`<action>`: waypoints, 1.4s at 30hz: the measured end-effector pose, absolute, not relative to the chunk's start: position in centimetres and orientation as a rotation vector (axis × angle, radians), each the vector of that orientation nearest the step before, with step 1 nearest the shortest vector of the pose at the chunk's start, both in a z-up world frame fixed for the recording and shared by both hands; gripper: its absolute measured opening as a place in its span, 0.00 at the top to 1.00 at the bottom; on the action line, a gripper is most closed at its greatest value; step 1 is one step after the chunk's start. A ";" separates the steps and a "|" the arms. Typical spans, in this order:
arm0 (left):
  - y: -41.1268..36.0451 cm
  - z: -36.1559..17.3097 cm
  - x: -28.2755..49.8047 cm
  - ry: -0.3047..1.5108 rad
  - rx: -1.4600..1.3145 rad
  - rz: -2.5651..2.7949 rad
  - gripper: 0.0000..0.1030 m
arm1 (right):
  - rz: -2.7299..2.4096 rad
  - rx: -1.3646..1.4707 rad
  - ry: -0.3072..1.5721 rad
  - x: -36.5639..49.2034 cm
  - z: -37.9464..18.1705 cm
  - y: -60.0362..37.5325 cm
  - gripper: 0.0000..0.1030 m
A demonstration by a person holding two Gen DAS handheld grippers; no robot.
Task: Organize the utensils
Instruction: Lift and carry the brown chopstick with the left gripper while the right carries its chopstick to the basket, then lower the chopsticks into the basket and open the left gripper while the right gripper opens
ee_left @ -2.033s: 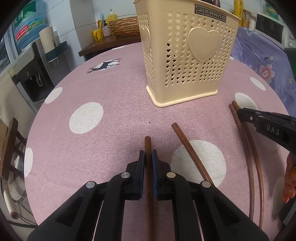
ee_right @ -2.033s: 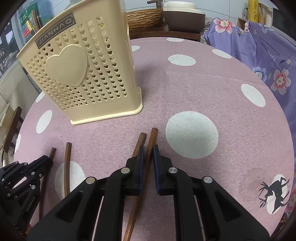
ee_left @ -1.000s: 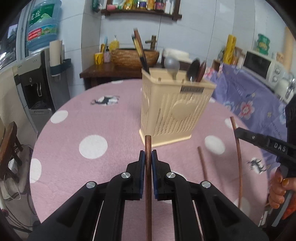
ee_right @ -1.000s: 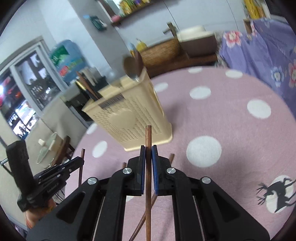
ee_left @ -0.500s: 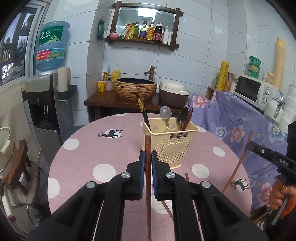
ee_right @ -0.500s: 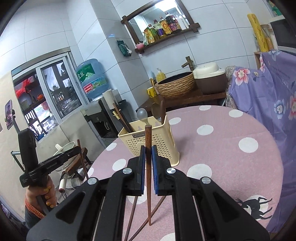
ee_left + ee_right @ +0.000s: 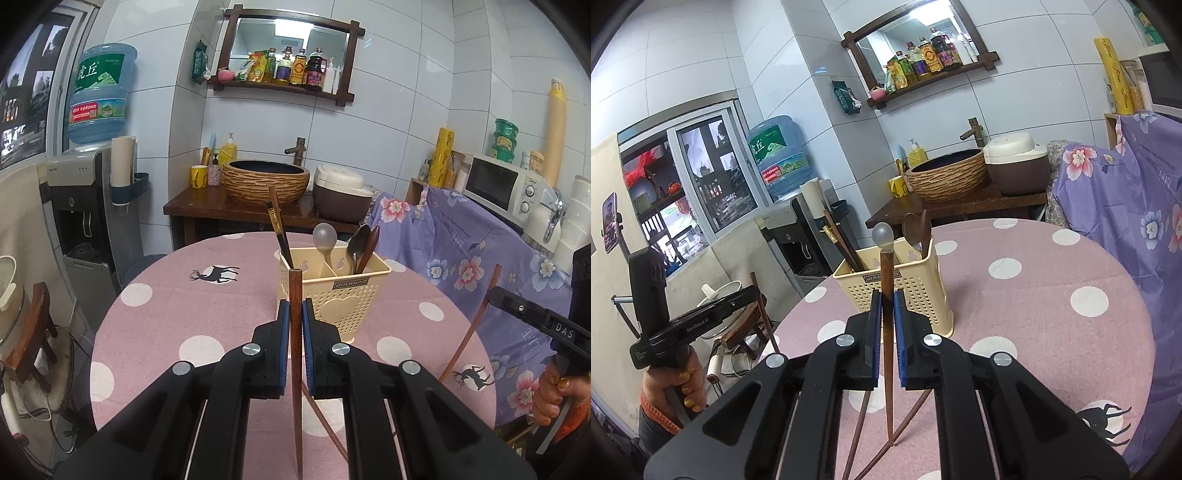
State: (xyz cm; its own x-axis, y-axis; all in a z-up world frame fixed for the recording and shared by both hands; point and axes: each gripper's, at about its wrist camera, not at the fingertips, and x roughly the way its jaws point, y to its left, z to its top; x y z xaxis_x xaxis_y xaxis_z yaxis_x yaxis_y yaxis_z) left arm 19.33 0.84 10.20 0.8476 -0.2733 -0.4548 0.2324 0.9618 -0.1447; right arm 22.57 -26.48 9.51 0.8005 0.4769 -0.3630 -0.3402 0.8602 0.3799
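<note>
A dark brown wooden chopstick (image 7: pixel 294 332) stands nearly upright between the blue-padded fingers of the left tool (image 7: pixel 294 314), which is pinching it about a third of the way down, its blunt top end rising above the pads and its thin tip hanging below, clear of the surface. A second brown wooden chopstick (image 7: pixel 885 325) is pinched the same way in the right tool (image 7: pixel 885 302), also upright with its tip pointing down. In the left wrist view the right tool appears at the right edge, a hand (image 7: pixel 554 387) wrapped round its grip, its chopstick leaning slantwise; in the right wrist view the left tool shows at the left edge, held by the other hand (image 7: pixel 679 387). Two more brown chopsticks (image 7: pixel 860 424) lie loose on the round surface covered with a pink cloth with white dots (image 7: pixel 155 332), just below the tools and crossing one another near their ends. Beyond both tools, near the middle of the surface, stands a cream perforated plastic utensil basket with a heart on its front (image 7: pixel 351 295). Its left compartment holds dark chopsticks (image 7: pixel 279 229) leaning left; a pale plastic spoon (image 7: pixel 325 236) rises near its middle, and a metal spoon and a wooden spoon (image 7: pixel 364 243) stand at the right. Behind the surface are a woven basin (image 7: pixel 266 181), a rice cooker (image 7: pixel 341 192) and a water dispenser (image 7: pixel 85 206).
</note>
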 end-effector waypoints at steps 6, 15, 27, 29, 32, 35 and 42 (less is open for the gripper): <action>0.4 10.7 19.9 0.475 -0.088 -0.283 0.92 | 0.459 0.277 0.466 23.2 10.3 -25.6 0.93; -0.4 13.2 20.9 0.432 -0.079 -0.317 0.92 | 0.477 0.250 0.457 25.5 12.7 -24.8 0.93; -1.9 24.7 24.9 0.173 -0.129 -0.280 0.92 | 0.396 0.256 0.226 31.8 24.6 -24.5 0.93; -2.2 24.8 26.3 0.160 -0.136 -0.247 0.92 | 0.361 0.244 0.214 32.9 24.7 -24.1 0.93; -2.2 23.2 28.7 0.197 -0.162 -0.222 0.92 | 0.322 0.232 0.231 34.6 22.9 -23.4 0.93; -2.2 20.2 30.2 0.252 -0.173 -0.205 0.92 | 0.317 0.238 0.305 36.1 19.6 -22.9 0.92; -2.6 13.8 31.2 0.372 -0.164 -0.204 0.92 | 0.306 0.236 0.413 37.4 13.5 -22.0 0.93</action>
